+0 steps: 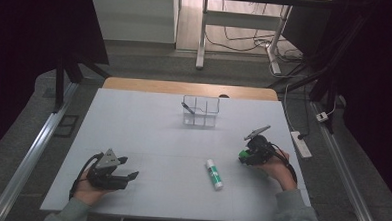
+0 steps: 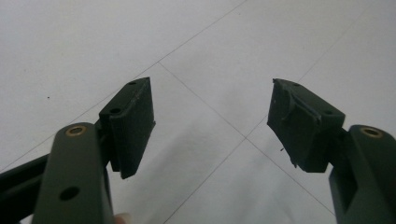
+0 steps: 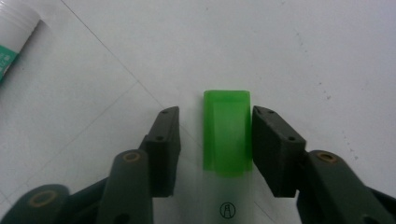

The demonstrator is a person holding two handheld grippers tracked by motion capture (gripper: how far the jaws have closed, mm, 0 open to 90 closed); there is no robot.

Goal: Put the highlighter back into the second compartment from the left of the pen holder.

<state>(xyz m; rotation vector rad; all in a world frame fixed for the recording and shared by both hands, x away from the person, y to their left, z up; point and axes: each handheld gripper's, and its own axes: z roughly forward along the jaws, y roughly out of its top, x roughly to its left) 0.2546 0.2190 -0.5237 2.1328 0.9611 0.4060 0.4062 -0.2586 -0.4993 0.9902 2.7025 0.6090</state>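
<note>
We are picking up the green cap (image 3: 227, 133) that lies on the surface (image 1: 147, 138). Our right tool (image 3: 215, 140) sits around it, one pad touching, the other with a gap. Next we squeeze tight, then lift. Our left tool (image 2: 212, 123) rests spread wide.

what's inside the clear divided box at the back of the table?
The clear divided box holds one dark pen-like item leaning in its left compartment. The other compartments look empty, though the high view is too coarse to rule out small clear things.
</note>
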